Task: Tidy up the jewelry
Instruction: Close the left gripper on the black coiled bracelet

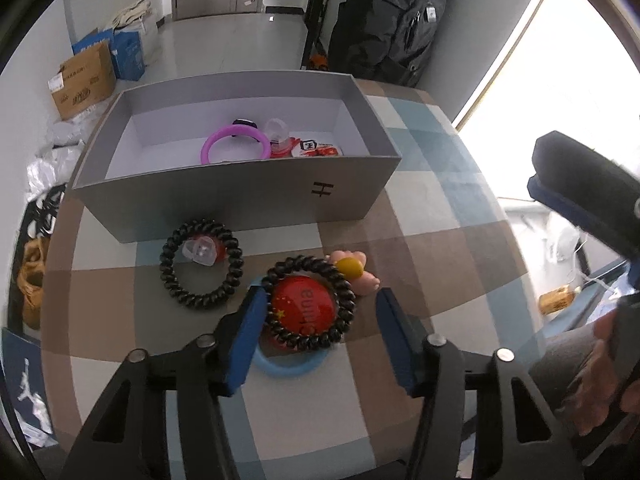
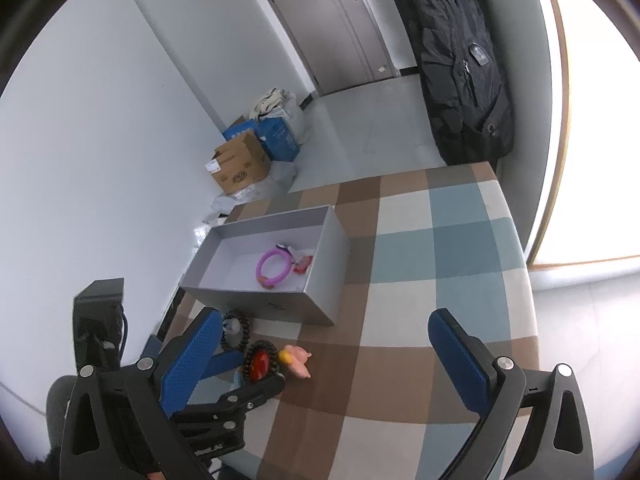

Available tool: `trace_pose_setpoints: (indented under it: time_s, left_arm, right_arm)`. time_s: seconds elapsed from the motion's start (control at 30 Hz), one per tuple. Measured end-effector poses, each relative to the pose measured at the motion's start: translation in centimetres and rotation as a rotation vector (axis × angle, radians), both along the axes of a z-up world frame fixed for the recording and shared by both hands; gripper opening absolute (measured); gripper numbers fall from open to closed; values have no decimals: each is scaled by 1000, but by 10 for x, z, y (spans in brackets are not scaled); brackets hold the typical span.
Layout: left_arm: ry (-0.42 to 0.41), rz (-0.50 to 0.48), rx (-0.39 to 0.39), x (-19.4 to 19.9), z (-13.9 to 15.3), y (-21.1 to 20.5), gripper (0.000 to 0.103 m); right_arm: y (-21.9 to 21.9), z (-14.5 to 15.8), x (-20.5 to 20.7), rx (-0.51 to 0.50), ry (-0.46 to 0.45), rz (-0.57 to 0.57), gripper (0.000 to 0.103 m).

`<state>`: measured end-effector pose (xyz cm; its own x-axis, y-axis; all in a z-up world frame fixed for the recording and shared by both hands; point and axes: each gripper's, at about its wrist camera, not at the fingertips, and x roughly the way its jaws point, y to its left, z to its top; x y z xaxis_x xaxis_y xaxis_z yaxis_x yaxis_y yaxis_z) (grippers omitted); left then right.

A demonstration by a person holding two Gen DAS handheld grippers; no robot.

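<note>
A pink clip (image 1: 356, 276) touches the black coil tie (image 1: 308, 304) between the left gripper's (image 1: 320, 320) spread fingers; the right gripper (image 2: 320, 360) stands wide apart, empty.

Left gripper (image 1: 320, 332): angled steeply downward, jaws partly parted, blue pads well apart from each other. Right gripper (image 2: 326, 364): tilted downward, jaws spread wide with nothing between them. A hand (image 1: 600, 376) grips the right gripper's handle.
</note>
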<state>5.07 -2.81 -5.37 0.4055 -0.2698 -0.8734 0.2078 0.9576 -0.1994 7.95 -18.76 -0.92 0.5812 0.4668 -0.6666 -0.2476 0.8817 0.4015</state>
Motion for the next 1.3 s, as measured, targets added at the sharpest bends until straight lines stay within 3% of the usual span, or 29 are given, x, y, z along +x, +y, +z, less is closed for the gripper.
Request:
trace_pose_setpoints:
  time_s: [0.1,0.13,0.23,0.33,0.67,0.9,1.07,1.3]
  left_arm:
    - [-6,5,4,0,0,1,43]
    - [-8,8,7,0,0,2,37]
    - [-9,13,6,0,-1,5,34]
    - [7,5,-20,2,-2,4,14]
    - [12,13,-110,1,4,15,5]
    - [-7,54,-184,1,15,31,5]
    - [17,119,-290,4,19,58,5]
    - [57,192,-299,6,11,82,5]
  right_arm:
    - [-1,0,0,-2,1,0,103]
    - [-1,1,0,1,1,2,103]
    - [0,0,0,-3,-2,4,103]
    - [2,1,-1,-12,-7,10,103]
    - [4,-1,-2,-17,-3,10,103]
    - [7,-3,-3,-23,0,19,103]
    - [10,-5,-2,-30,6,28,103]
    - [19,-8,0,-39,17,47,103]
